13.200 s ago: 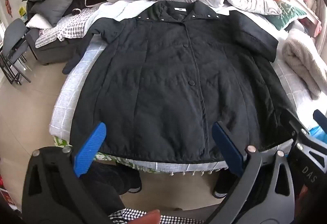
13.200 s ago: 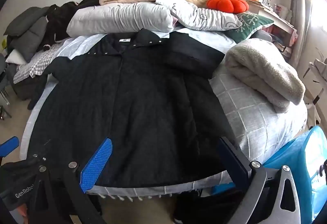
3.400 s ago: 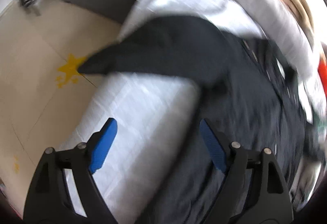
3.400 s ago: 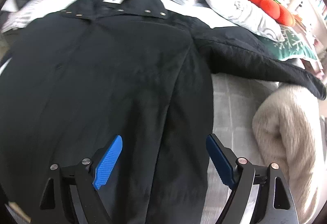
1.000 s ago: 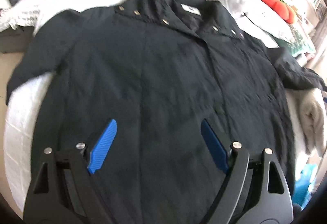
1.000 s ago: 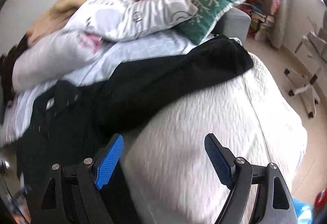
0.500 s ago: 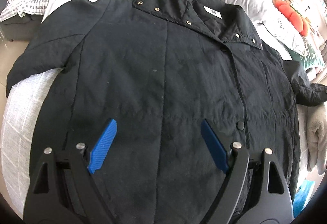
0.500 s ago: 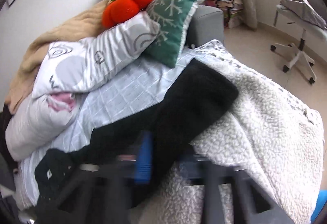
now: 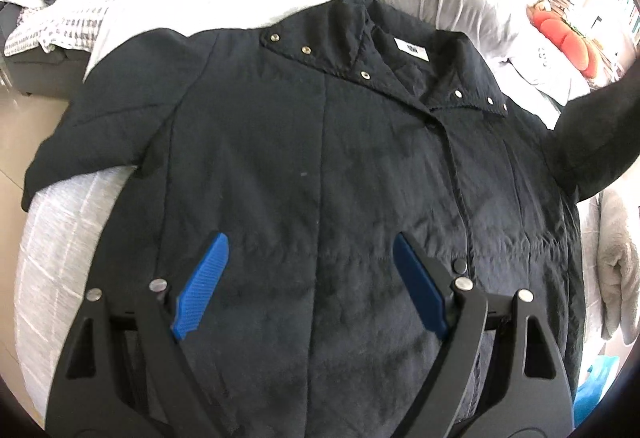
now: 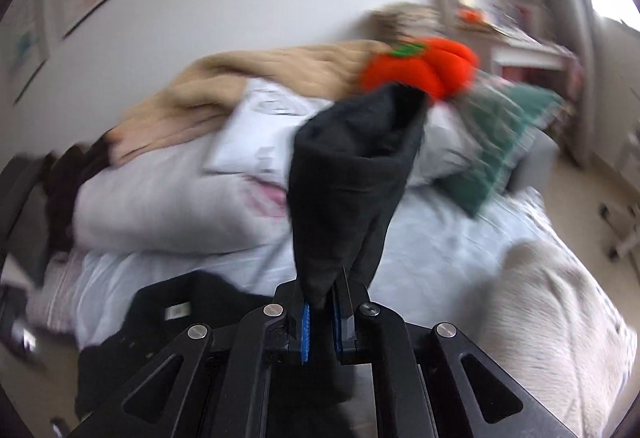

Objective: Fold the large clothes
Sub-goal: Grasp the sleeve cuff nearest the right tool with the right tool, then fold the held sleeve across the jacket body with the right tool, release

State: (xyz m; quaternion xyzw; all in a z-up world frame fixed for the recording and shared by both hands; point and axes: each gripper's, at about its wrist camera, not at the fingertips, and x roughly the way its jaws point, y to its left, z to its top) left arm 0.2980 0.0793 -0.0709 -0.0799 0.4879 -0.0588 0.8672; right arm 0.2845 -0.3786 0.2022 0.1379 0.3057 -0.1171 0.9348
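Coat (image 9: 320, 178) black, quilted, spread flat; sleeve (image 10: 352, 174) lifted in right tongs (image 10: 320, 322).

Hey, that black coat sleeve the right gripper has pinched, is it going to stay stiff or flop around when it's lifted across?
Likely floppy: the sleeve droops and folds over above the right gripper. The coat looks padded, so it probably drags rather than slides freely. The pinch covers only a small fold, so it might slip.

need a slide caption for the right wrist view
Right gripper shut on the black coat's sleeve, lifted above the bed.
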